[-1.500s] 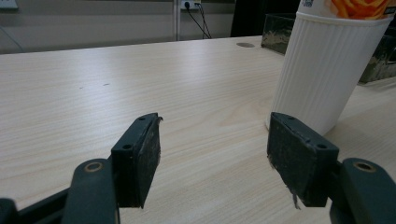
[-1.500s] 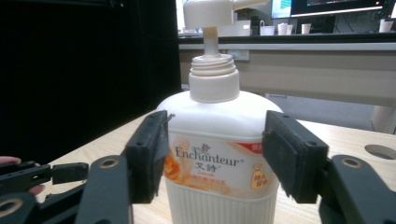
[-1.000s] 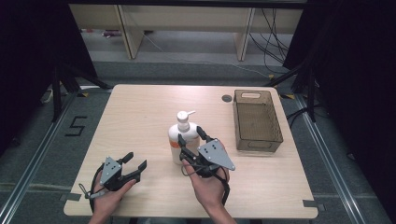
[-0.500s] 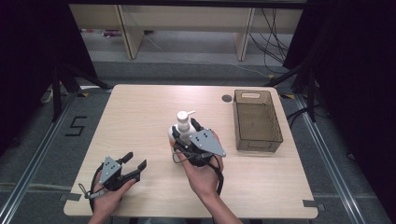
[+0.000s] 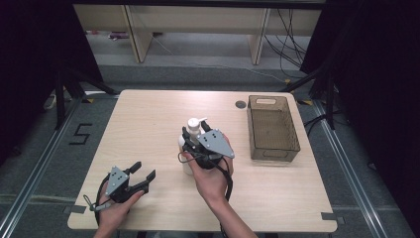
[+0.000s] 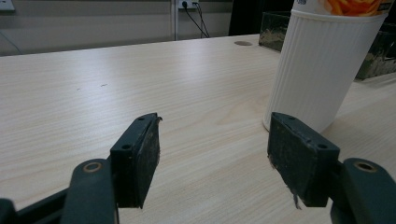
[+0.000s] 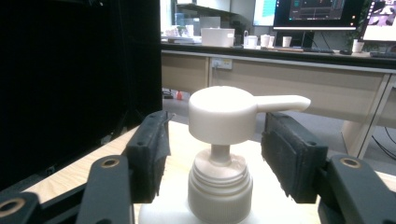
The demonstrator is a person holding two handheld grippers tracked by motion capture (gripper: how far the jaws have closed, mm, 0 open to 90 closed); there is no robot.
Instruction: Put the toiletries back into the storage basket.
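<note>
- High view, lower left: left gripper (image 5: 143, 177) rests on the worktop (image 5: 148, 124), fingers apart and empty.
- Centre: right gripper (image 5: 194, 133) has advanced onto the pump bottle (image 5: 192, 130); its fingers (image 7: 147, 154), just closing, flank the pump head without touching, so a grasp looks imminent.
- Upper right: bin (image 5: 273, 128) waits.

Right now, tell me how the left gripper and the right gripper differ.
The left gripper sits low near the table's front edge with nothing between its jaws; the right gripper is raised, jaws either side of the pump bottle's neck. The left gripper's jaws stand wide; the right gripper's have just been closing, gaps remaining. Both have black jaws and are hand-held.
</note>
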